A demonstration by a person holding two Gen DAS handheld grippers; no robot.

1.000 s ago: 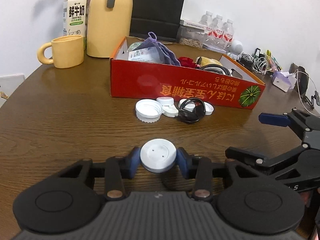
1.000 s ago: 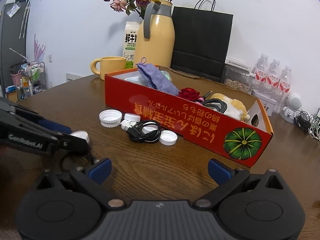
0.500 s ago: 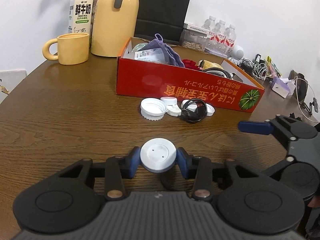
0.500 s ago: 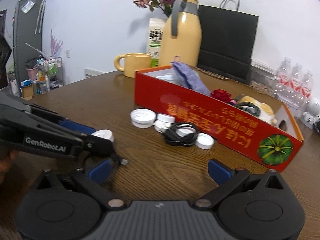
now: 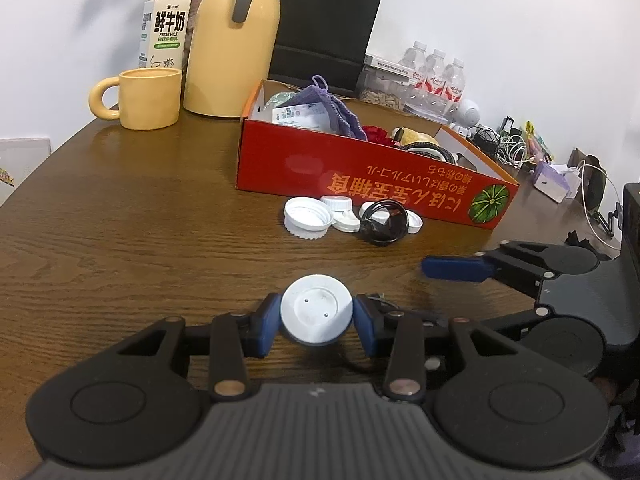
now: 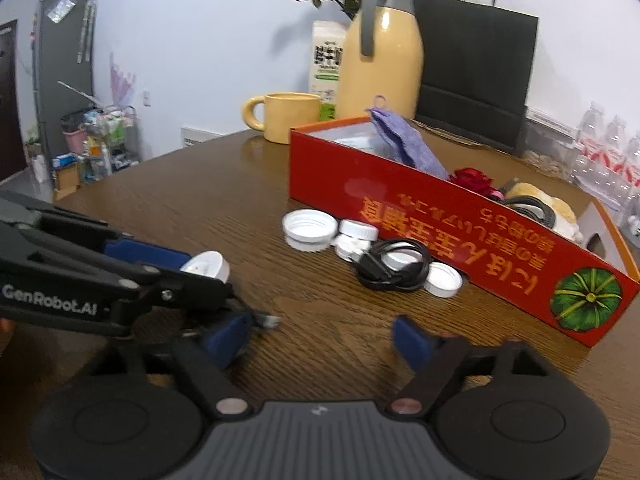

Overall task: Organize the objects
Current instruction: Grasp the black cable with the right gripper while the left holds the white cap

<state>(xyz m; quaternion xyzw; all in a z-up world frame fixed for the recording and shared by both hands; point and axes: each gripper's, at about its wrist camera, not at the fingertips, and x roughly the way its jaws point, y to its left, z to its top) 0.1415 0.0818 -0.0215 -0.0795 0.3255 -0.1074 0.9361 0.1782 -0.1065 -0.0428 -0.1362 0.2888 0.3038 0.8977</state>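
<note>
The left gripper (image 5: 316,322) is clamped narrowly on a round white lid (image 5: 316,314), one blue pad on each side of it, and holds it just above the near part of the brown table (image 5: 120,240); in that respect nothing differs from a second ago. What has changed is on the other side: the right gripper (image 6: 322,338) has swung in toward the left one, and its jaws have just been closing from wide to about halfway, with nothing between them but bare table. In the right wrist view its left pad now sits just beside a small dark thing with a metal tip (image 6: 266,320), which looks like a cable end hanging under the held lid; the frame is blurred there, so I cannot tell whether they touch. From the left wrist view the right gripper shows at the right edge, near but apart from the lid. Farther off, the loose white caps (image 5: 308,216) and a coiled black cable (image 5: 384,226) lie in a cluster against the near wall of the red box (image 5: 360,176), which already holds a purple cloth, a red flower and other odds and ends. A yellow mug (image 5: 150,98) and a yellow jug (image 5: 232,40) stand at the far left. My reading is that the right hand is coming in to help with the held piece, perhaps to catch its dangling end, before it goes into the box; the caps by the box remain to be sorted.
</note>
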